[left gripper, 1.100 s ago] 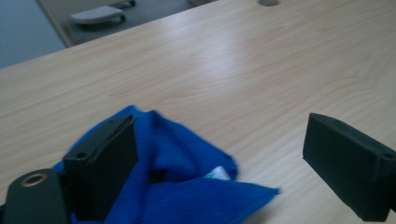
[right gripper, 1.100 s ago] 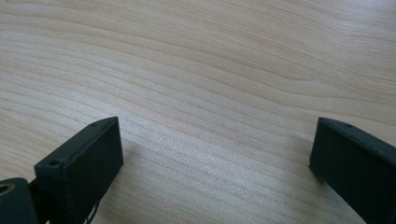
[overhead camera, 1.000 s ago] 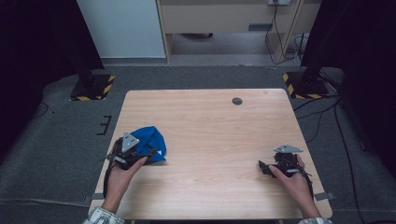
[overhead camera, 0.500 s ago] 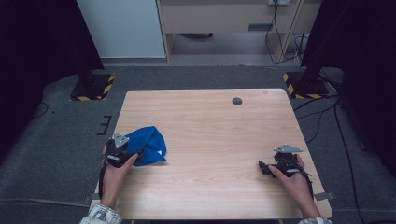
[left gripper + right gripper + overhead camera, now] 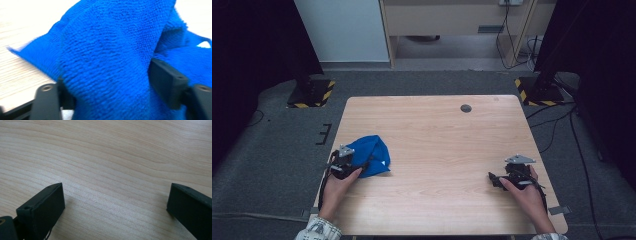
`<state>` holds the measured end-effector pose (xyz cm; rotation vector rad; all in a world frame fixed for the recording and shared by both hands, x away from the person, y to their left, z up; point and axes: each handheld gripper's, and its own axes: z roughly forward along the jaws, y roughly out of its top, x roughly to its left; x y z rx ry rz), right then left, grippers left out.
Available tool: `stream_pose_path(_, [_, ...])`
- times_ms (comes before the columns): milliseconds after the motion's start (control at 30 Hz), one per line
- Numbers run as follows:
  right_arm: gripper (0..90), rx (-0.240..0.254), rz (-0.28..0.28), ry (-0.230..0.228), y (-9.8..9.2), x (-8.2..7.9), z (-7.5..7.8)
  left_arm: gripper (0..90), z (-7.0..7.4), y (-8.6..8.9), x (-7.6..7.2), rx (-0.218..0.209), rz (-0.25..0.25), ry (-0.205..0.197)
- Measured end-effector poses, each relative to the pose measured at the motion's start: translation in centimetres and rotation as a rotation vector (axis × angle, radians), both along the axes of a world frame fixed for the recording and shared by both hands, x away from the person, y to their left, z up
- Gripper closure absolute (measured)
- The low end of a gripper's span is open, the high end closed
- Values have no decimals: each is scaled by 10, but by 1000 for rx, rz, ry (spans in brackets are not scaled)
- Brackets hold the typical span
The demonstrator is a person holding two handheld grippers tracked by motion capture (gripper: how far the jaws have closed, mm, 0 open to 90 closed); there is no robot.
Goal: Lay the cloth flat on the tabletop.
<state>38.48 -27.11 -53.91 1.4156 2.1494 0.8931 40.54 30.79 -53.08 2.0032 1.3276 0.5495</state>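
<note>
Currently a thick fold of the blue cloth (image 5: 105,65) is being closed on by the left gripper (image 5: 354,167); fabric is bunched between its jaws, pads pressing in. Closing is best finished before lifting, with the bite kept deep so the fold isn't slipping out. Right gripper (image 5: 115,202) is being held open, empty, over bare table (image 5: 452,130). Cloth is lying near the table's left edge.
</note>
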Motion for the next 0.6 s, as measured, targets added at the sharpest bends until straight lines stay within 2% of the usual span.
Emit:
stream_pose_path(100, [14, -1, 1, 0, 0, 0, 0, 479, 1, -3, -2, 2, -24, 1])
stream_pose_path(133, [13, 0, 3, 1, 0, 0, 0, 513, 3, -7, -3, 2, -45, 6])
stream_pose_path(267, [10, 1, 4, 2, 0, 1, 0, 603, 4, -12, -4, -3, -75, 12])
stream_pose_path(500, [9, 1, 9, 4, 0, 1, 0, 681, 6, -18, -6, -9, -100, 23])
stream_pose_path(600, [8, 0, 16, 4, 1, 2, 0, 690, 12, -32, -9, -16, -150, 24])
